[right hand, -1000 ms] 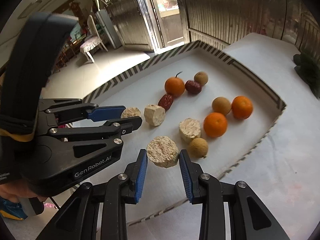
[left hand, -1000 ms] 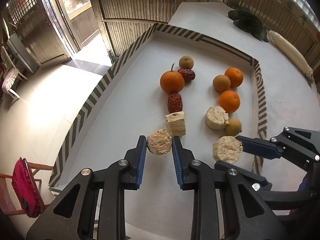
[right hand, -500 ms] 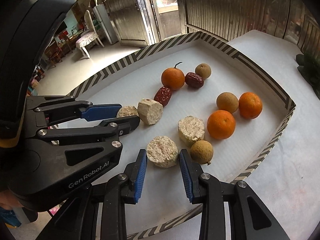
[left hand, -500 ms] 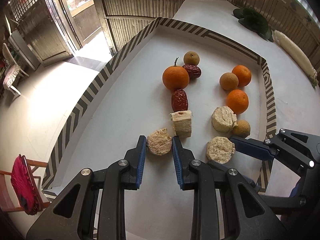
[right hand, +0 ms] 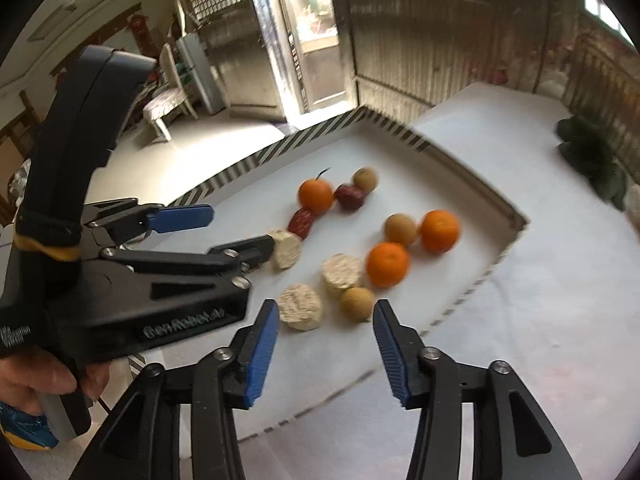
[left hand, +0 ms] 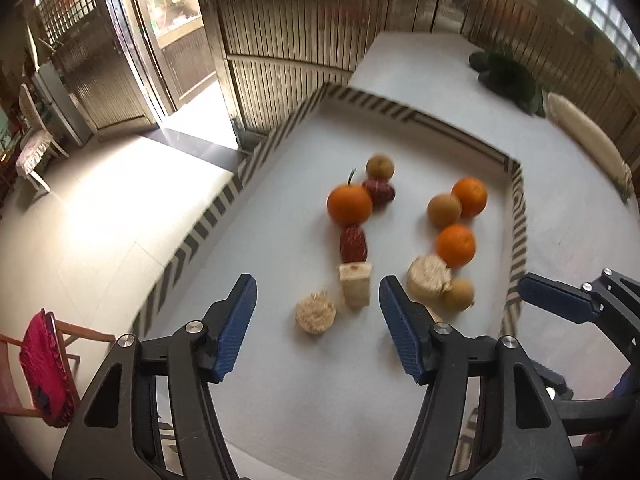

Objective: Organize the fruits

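Fruits lie in two rows on a white mat [left hand: 280,380] with a striped border. The left row holds a beige cane piece [left hand: 315,317], a second cane piece [left hand: 355,288], a red date [left hand: 353,243], an orange [left hand: 349,205], another date and a longan. The right row starts with a cane piece [right hand: 301,306], then a longan [right hand: 357,304], another cane piece [right hand: 342,271] and oranges [right hand: 387,264]. My left gripper [left hand: 318,330] is open above the nearest left piece. My right gripper [right hand: 326,350] is open, just in front of its piece.
The striped border [left hand: 518,240] edges the mat on the right. Dark leafy greens [left hand: 508,76] and a white radish [left hand: 588,140] lie beyond the mat on the table. A red-cushioned chair [left hand: 40,364] stands on the floor at the left.
Both grippers have opened and let go of their cane pieces, which now rest on the mat at the near ends of the two rows. Both grippers have drawn back and up.
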